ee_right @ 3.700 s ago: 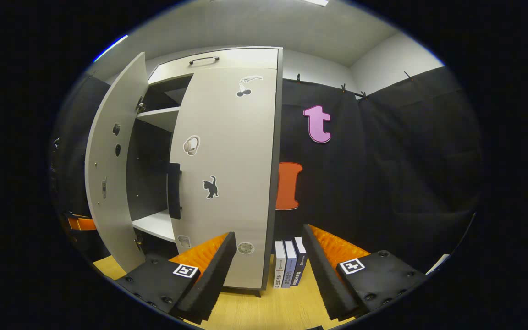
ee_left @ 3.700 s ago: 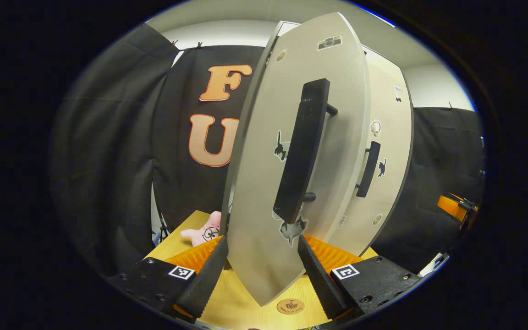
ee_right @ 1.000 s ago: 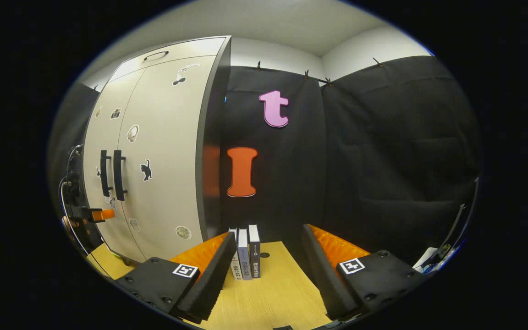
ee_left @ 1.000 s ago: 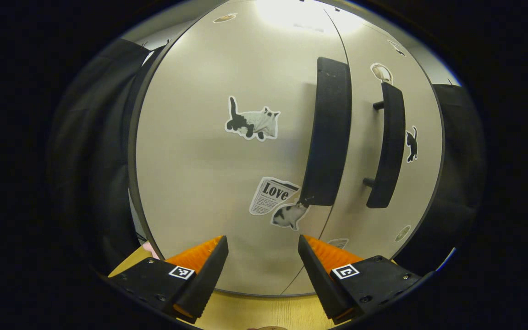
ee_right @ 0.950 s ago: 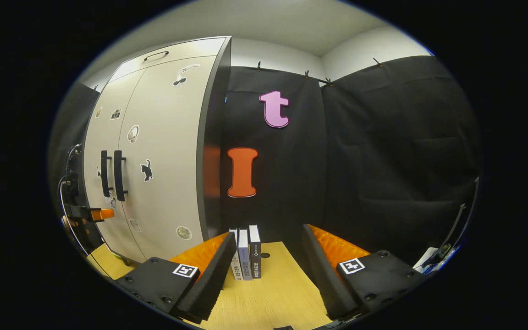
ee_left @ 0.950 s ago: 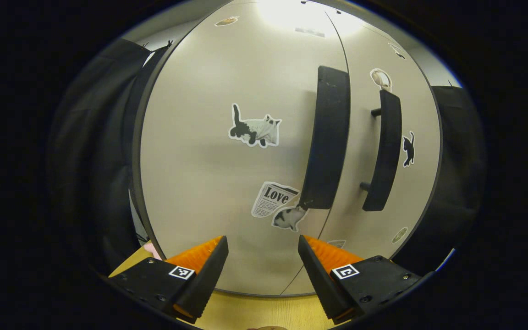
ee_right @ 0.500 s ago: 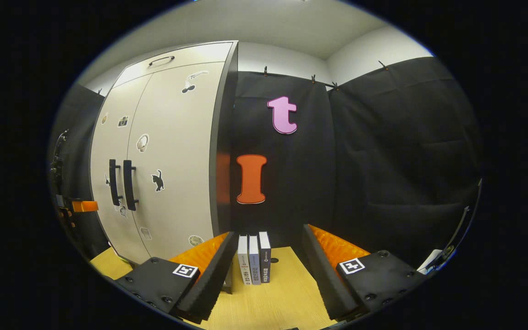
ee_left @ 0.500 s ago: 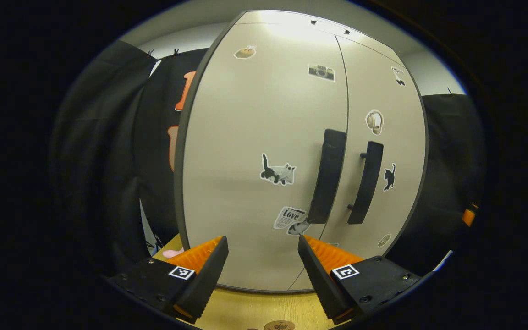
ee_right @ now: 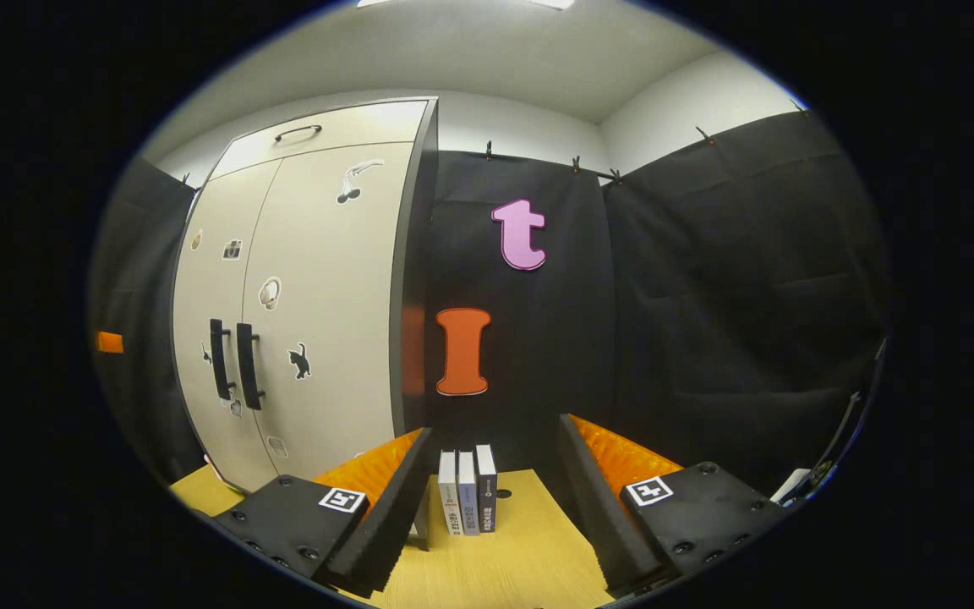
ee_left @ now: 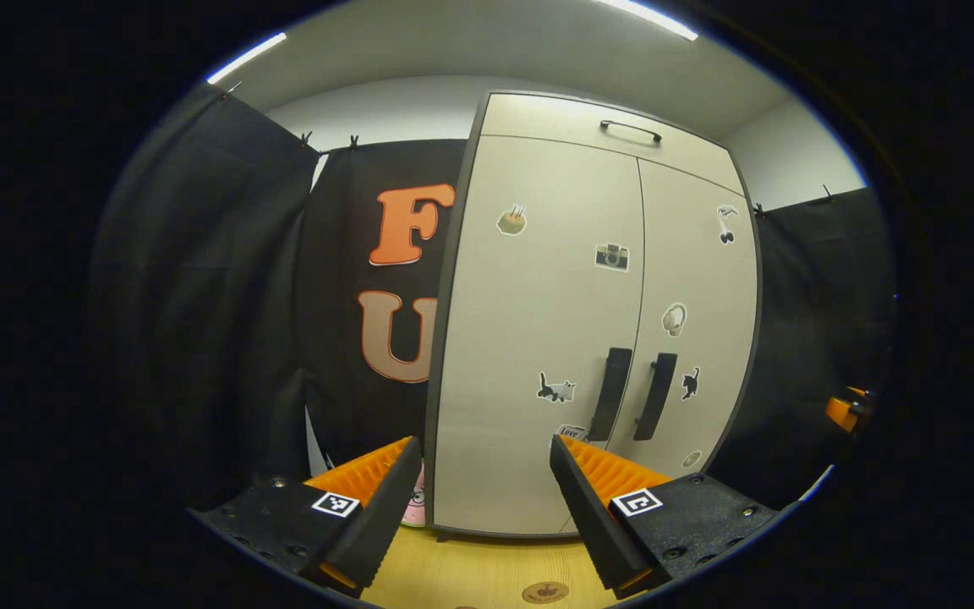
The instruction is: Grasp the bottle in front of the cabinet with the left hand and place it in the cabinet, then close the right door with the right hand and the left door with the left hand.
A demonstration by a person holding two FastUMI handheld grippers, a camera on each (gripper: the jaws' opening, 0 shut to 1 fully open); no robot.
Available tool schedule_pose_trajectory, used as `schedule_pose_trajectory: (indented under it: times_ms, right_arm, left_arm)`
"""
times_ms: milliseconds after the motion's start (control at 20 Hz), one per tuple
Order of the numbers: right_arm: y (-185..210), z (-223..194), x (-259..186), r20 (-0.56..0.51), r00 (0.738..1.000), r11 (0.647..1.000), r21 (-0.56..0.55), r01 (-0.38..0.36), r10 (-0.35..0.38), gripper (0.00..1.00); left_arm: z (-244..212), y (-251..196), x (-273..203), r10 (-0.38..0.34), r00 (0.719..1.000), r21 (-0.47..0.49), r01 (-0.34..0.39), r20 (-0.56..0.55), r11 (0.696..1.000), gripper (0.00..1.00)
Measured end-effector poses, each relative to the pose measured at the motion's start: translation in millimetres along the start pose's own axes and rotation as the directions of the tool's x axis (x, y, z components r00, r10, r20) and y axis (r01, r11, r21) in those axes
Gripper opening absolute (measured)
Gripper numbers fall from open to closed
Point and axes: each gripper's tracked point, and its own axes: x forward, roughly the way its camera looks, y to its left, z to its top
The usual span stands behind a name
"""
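The tall light-grey cabinet with dark edges stands on the light wooden tabletop, and it is the landmark here. Its left door and its right door both lie flat in the front of the cabinet, with only a thin seam between them. The bottle cannot be seen; with the doors shut, the pictures do not tell where it is.

Two black vertical bar handles sit close on both sides of this seam, in the lower half of the cabinet. Small stickers are spread on the doors, among them a black and white cat sticker just left of the handles and a camera sticker higher up. Above the doors there is a narrow top panel with a thin black handle.

The left gripper hangs in front of the lower part of the cabinet, apart from it. Its jaws stand wide and hold nothing. A pink plush toy shows a little at the left foot of the cabinet.

In the right gripper view the cabinet is at the left side, seen at an angle. The right gripper also stands wide with nothing between its fingers. It points to three upright books which stand on the tabletop just right of the cabinet, against the black cloth wall.
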Motion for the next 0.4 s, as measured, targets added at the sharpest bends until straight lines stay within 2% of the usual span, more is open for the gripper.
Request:
schedule_pose_trajectory:
  times_ms: [100, 150, 250, 400]
  right_arm:
    - [-1.5, 4.1, -4.4, 0.005, 1.0, 1.0, -0.021, 0.004, -0.004, 0.95]
    - [-2.1, 4.5, -7.9, 0.003, 1.0, 1.0, -0.027, 0.004, -0.004, 0.89]
    - [-1.3, 1.7, -13.6, -0.005, 1.0, 1.0, -0.025, 0.004, -0.004, 0.89]
    - [1.2, -1.4, -23.1, -0.016, 1.0, 1.0, -0.028, 0.004, -0.005, 0.89]
  left_arm:
    - [19.2, 13.1, -24.3, 0.02, 0.999, 0.027, -0.021, 0.039, 0.999, 0.93]
    - [26.8, 20.2, -36.5, 0.033, 0.998, 0.046, -0.036, 0.057, 0.998, 0.93]
    - [37.1, 26.8, -52.8, 0.049, 0.995, 0.053, -0.054, 0.089, 0.997, 0.93]
    - [31.6, 39.8, -69.8, 0.072, 0.994, 0.042, -0.076, 0.078, 0.996, 0.93]
